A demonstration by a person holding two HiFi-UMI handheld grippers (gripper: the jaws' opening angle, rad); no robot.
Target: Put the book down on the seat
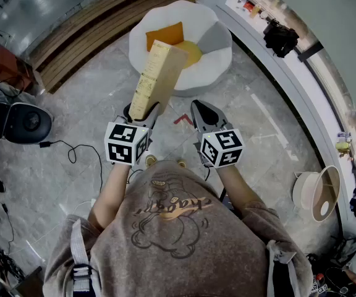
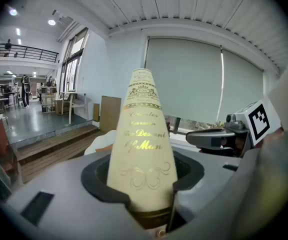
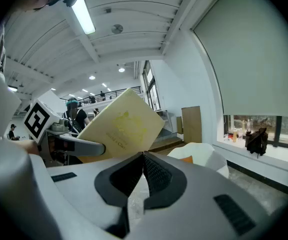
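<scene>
The left gripper (image 1: 142, 112) pinches just the bottom of the tall book (image 1: 157, 73), below the white seat (image 1: 220, 47) at top middle, so it may tip out; the right gripper (image 1: 198, 107) is closed, empty.

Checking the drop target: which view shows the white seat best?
The head view: almost the whole round white seat with its orange cushion lies ahead. The left gripper view shows only a sliver beside the book; the right gripper view shows one edge.
</scene>
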